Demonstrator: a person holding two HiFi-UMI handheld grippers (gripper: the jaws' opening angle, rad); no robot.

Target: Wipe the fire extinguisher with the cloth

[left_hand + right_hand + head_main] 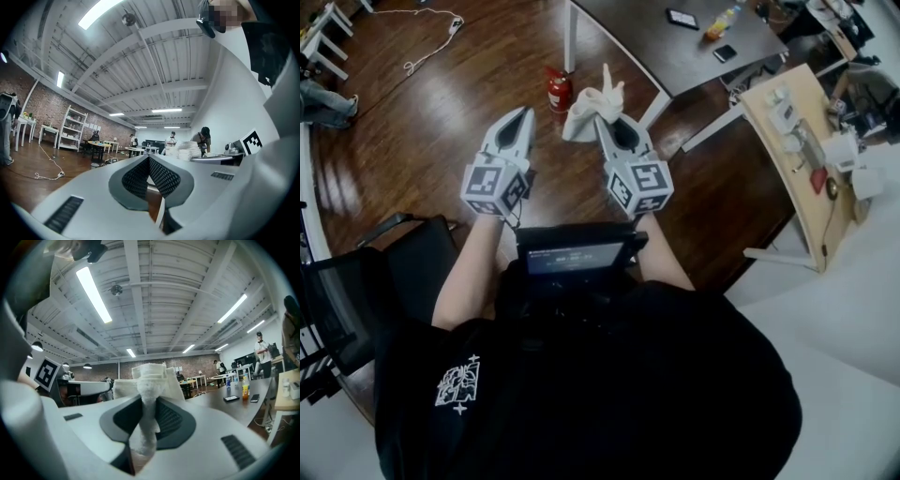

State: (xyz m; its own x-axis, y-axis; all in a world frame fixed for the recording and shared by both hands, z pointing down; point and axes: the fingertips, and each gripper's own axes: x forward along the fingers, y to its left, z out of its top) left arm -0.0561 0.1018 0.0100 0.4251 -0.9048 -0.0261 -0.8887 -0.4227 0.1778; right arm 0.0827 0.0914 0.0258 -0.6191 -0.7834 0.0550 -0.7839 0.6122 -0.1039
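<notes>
The right gripper (604, 120) has its fingers (171, 421) clenched on the white cloth (585, 109). The cloth is pinched at its middle, so both ends stick up past the tips, likely to leave loose fabric free for rubbing. The left gripper (524, 112) has its fingers (162, 178) pressed together with nothing between them. It is held level beside the other, and my guess is that it is spare for steadying. The red fire extinguisher (559, 90) stands upright on the wooden floor (459, 94), just beside the white leg at the dark table's (656, 47) corner. It is well ahead of both grippers and untouched, so wiping has not yet begun.
</notes>
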